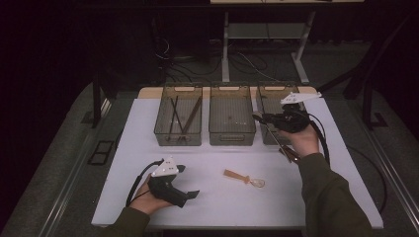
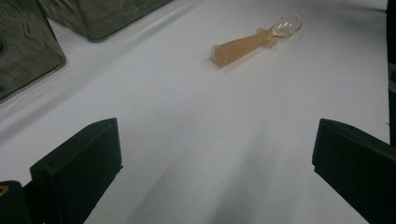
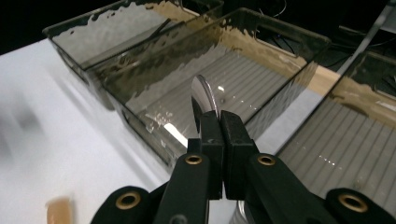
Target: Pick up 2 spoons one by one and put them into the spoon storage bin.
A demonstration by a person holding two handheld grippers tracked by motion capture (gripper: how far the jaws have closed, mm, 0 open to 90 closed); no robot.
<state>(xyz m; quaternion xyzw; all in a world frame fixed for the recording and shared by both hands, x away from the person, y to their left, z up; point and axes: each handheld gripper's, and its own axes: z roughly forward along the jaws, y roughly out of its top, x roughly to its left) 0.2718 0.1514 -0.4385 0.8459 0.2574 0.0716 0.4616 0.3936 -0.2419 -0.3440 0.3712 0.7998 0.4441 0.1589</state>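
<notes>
An amber-handled spoon with a clear bowl (image 1: 244, 178) lies on the white table, ahead of my left gripper (image 1: 187, 181); the left gripper view shows this spoon (image 2: 247, 42) past the wide-open, empty jaws (image 2: 217, 140). My right gripper (image 1: 258, 118) is raised near the gap between the middle bin (image 1: 232, 134) and the right bin (image 1: 271, 101). It is shut on a second spoon (image 1: 285, 149), whose amber handle hangs down toward the hand. In the right gripper view the clear bowl (image 3: 203, 95) sticks up past the closed jaws (image 3: 219, 117).
Three clear bins stand in a row at the table's back. The left bin (image 1: 162, 128) holds several dark sticks (image 1: 188, 116). The middle bin (image 3: 243, 70) has a ribbed floor. Cables trail from both grippers. A blurred amber handle (image 3: 60, 210) shows low in the right gripper view.
</notes>
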